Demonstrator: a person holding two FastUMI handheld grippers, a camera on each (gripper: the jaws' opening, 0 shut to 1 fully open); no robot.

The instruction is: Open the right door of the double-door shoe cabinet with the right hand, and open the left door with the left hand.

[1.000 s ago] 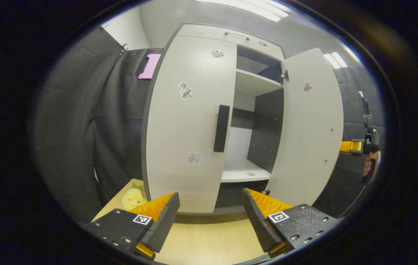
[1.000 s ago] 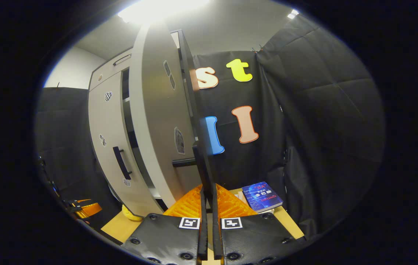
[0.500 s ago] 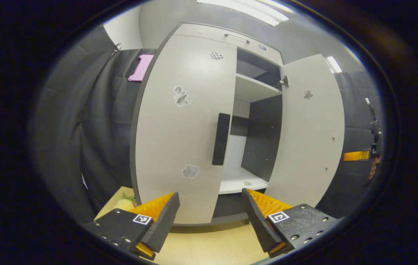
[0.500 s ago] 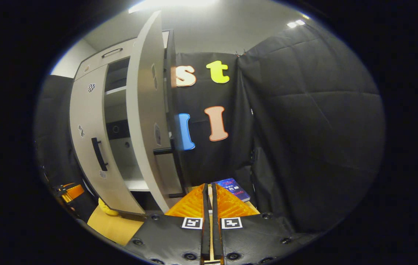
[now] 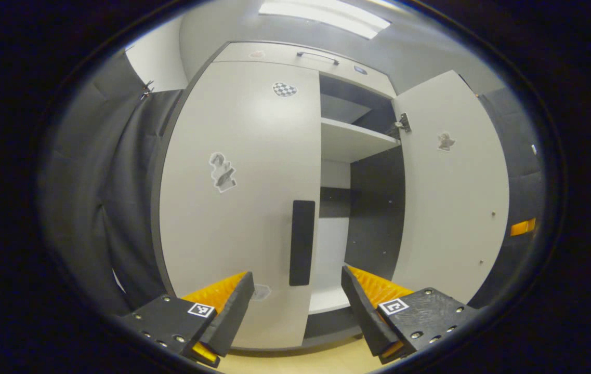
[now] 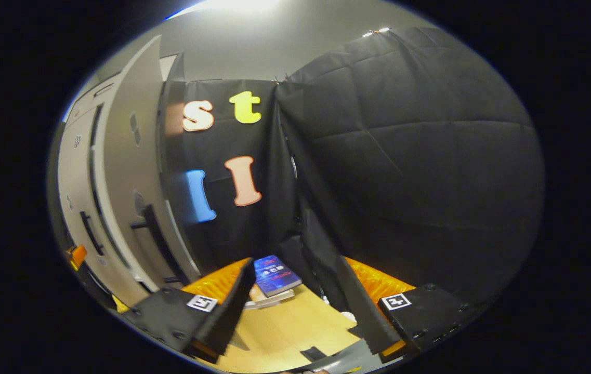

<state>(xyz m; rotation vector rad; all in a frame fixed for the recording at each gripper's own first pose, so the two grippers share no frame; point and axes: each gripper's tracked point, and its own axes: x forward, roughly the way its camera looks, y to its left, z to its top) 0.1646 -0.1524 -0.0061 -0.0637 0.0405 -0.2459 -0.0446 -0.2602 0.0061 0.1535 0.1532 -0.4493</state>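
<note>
Left gripper view. A pale wooden surface [image 5: 321, 361] runs along the bottom edge, beneath a grey ceiling with a long light panel [image 5: 324, 13]; dark quilted booth wall [image 5: 108, 171] hangs to the left. The shoe cabinet [image 5: 274, 52] stands directly ahead on the wooden surface. Its left door [image 5: 238, 197] is pale grey, closed, and carries a dark vertical handle [image 5: 302, 242] near its inner edge, a chequered sticker [image 5: 285, 89] high up and two further stickers lower down. The right door [image 5: 451, 197] is swung open, its plain inner face turned toward the camera, with one hinge [image 5: 401, 124] visible at the top. Between the doors lie a pale shelf [image 5: 352, 140] and a dark interior panel [image 5: 373, 218]. The left gripper [image 5: 298, 298] has its fingers spread apart with nothing between them; the handle stands just above the gap.

Right gripper view. The same pale wooden surface [image 6: 285, 332] shows at the bottom, enclosed by dark quilted wall [image 6: 404, 171]. A blue book [image 6: 274, 274] lies on a pale object on the surface, ahead of the fingers. The cabinet sits at the far left, with the open right door [image 6: 129, 187] seen nearly edge-on and its dark handle [image 6: 157, 241] projecting from it. The right gripper [image 6: 295, 304] holds its fingers wide apart, empty, well clear of that door.
</note>
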